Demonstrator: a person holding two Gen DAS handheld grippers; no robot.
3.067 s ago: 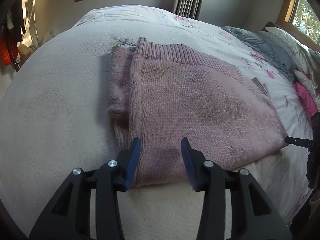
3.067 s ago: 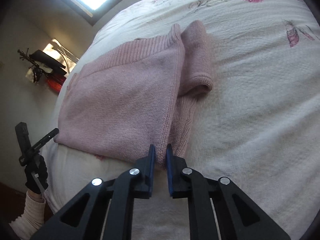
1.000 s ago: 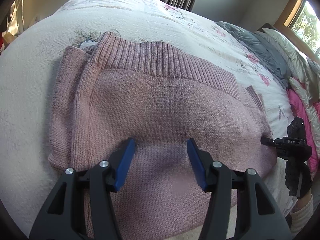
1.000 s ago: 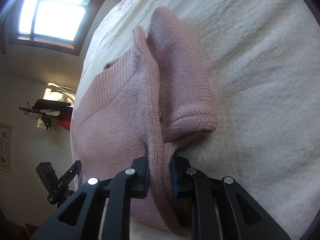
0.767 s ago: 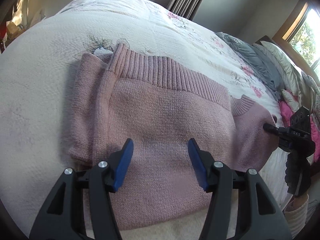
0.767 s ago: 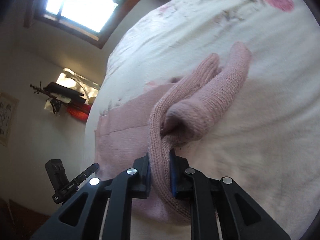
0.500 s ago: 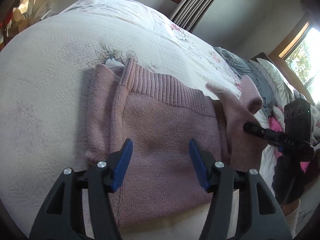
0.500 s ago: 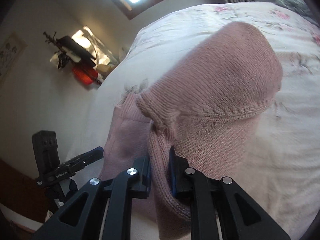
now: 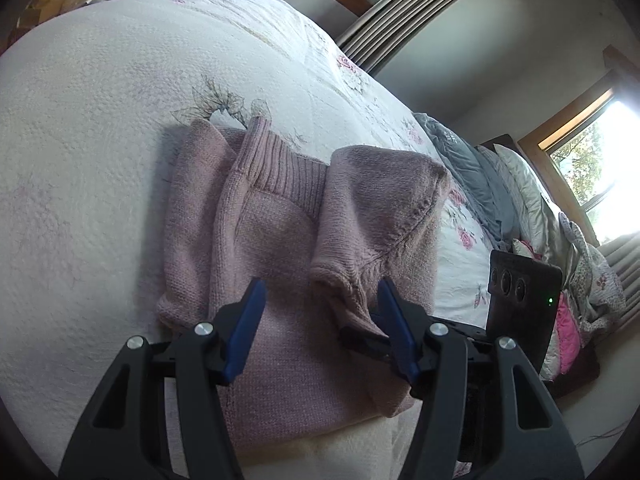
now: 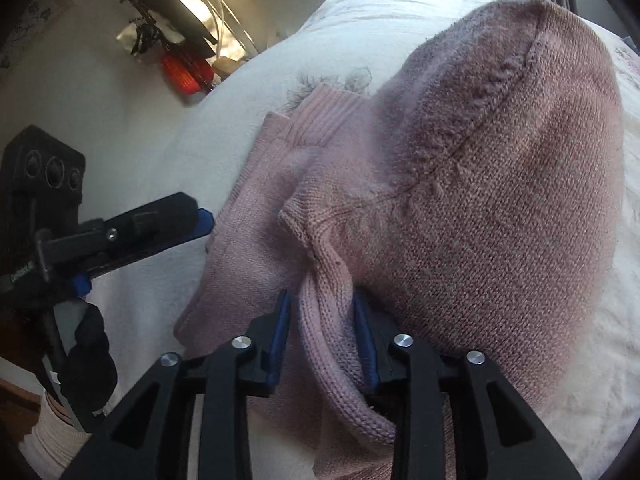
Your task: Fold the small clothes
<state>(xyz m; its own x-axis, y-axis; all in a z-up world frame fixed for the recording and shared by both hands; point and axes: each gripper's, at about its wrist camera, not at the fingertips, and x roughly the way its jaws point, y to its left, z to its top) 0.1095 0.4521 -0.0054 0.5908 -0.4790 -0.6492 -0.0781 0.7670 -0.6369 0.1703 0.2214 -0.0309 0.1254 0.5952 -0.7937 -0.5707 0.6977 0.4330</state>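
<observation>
R gripper point(image 10: 322, 336) grasps pink sweater point(image 9: 280, 240) edge, folded over itself on bed point(image 9: 80, 120). L gripper point(image 9: 320, 320) released, jaws wide, above sweater.

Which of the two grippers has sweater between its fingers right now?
The right gripper: a fold of the pink sweater sits between its blue fingers. The left gripper hovers open, its fingers spread with nothing pinched.
</observation>
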